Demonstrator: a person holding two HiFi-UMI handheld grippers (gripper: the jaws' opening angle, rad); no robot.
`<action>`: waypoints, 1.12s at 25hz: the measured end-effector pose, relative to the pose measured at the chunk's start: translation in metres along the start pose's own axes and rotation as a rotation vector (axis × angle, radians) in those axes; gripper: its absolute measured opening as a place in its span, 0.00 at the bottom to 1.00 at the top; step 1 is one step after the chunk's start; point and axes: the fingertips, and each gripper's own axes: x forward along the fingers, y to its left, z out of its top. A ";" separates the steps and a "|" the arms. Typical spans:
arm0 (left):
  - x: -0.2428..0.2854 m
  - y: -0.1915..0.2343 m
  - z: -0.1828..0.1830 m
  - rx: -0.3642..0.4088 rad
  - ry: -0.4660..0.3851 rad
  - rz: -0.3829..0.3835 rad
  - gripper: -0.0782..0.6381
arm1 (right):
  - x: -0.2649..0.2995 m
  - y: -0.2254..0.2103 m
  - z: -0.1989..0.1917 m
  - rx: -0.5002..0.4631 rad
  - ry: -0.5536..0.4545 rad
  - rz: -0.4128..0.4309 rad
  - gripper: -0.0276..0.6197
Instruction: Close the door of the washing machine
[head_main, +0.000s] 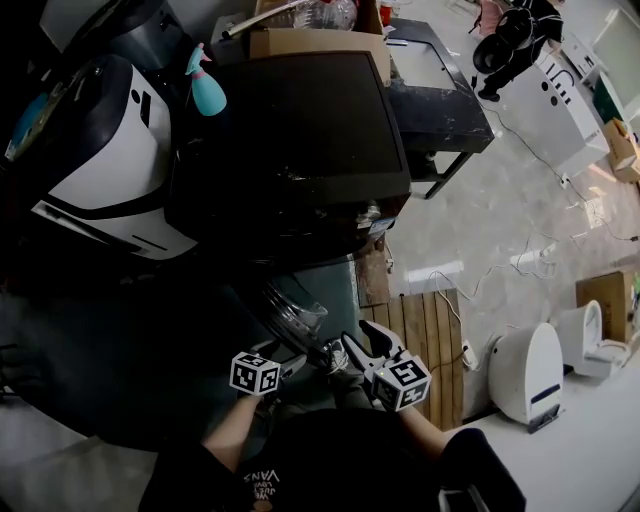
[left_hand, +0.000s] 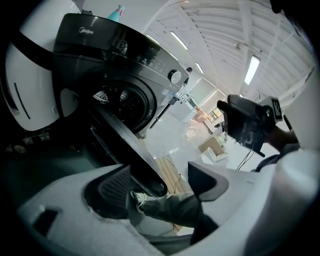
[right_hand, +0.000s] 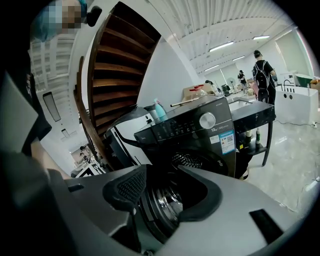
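The dark front-loading washing machine stands in front of me with its round door swung out toward me. In the head view my left gripper and right gripper both sit at the door's outer edge. In the left gripper view the door's dark edge runs down between the open jaws of the left gripper, close to the left pad. In the right gripper view the right gripper is open, with the door's glass bowl between its jaws and the drum opening behind.
A teal spray bottle and a cardboard box sit by the machine's top. A white appliance is on the left, a black table at the back right. A wooden pallet, cables and white devices lie on the floor.
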 end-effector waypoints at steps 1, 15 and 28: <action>0.007 -0.004 0.007 0.012 0.001 -0.010 0.62 | 0.000 -0.005 -0.002 0.002 0.005 -0.006 0.34; 0.067 -0.020 0.096 0.114 -0.022 -0.054 0.60 | 0.027 -0.077 -0.023 0.051 0.043 -0.075 0.30; 0.097 -0.014 0.157 0.136 -0.086 -0.047 0.58 | 0.072 -0.124 -0.045 0.067 0.093 -0.127 0.15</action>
